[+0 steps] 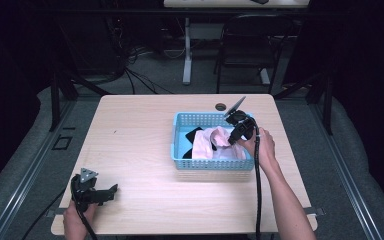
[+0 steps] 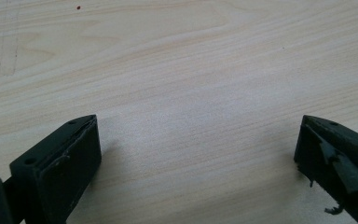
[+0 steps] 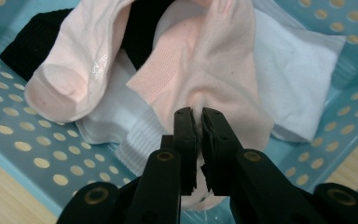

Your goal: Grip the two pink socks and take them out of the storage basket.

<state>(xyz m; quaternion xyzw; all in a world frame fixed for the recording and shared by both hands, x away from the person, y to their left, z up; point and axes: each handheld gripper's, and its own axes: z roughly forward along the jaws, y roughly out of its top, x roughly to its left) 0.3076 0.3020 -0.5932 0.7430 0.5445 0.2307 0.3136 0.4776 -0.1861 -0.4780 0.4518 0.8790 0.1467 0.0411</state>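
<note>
Right gripper view: right gripper, jaws pinched together on a fold of a pink sock, fabric visibly caught between the pads. The sock lies on top of the pile inside the blue perforated basket, which sits on the right half of the wooden table.

Step in hand, as judged: taking one sock out of the basket, grip made, lift under way or about to be. The next move calls for a straight rise clear of the basket rim, with care that the neighbouring socks do not drag along with it, then a carry to bare tabletop.

Left gripper: jaws spread wide, nothing between them, resting low at the near left corner of the table, well apart from the basket; the left gripper view gives bare wood grain between its jaws.

Count, basket contents as visible:
- pink socks: two, the gripped one and a second pink sock beside it
- white socks: at least two, partly buried
- black socks: at least one, number uncertain
- baskets: one
- grippers: two
</note>
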